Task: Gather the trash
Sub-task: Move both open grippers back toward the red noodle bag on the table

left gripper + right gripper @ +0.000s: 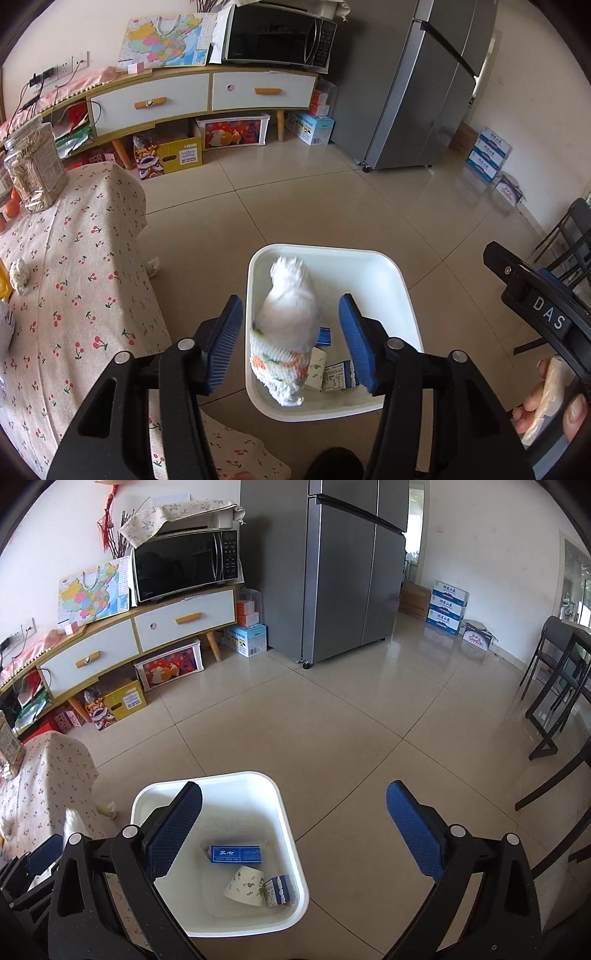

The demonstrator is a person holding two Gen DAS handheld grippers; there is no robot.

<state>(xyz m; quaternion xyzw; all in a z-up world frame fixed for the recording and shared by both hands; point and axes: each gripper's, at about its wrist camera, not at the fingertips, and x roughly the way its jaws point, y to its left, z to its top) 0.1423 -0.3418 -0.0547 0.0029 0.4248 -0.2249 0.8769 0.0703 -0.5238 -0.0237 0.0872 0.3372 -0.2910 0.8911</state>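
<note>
Left gripper spread wide, empty, above bin at lower centre, diaper lengthwise between the fingers, falling binward.

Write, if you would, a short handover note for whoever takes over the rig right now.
Left hand-held gripper: open above the white bin, with a white paper wad between its fingers, touching neither.
Right hand-held gripper: open, empty, by the bin's edge.
Done: blue box, paper cup and small carton are in the bin.
Left: check the wad lands inside, then collect the table tissue and the floor tissue.
</note>
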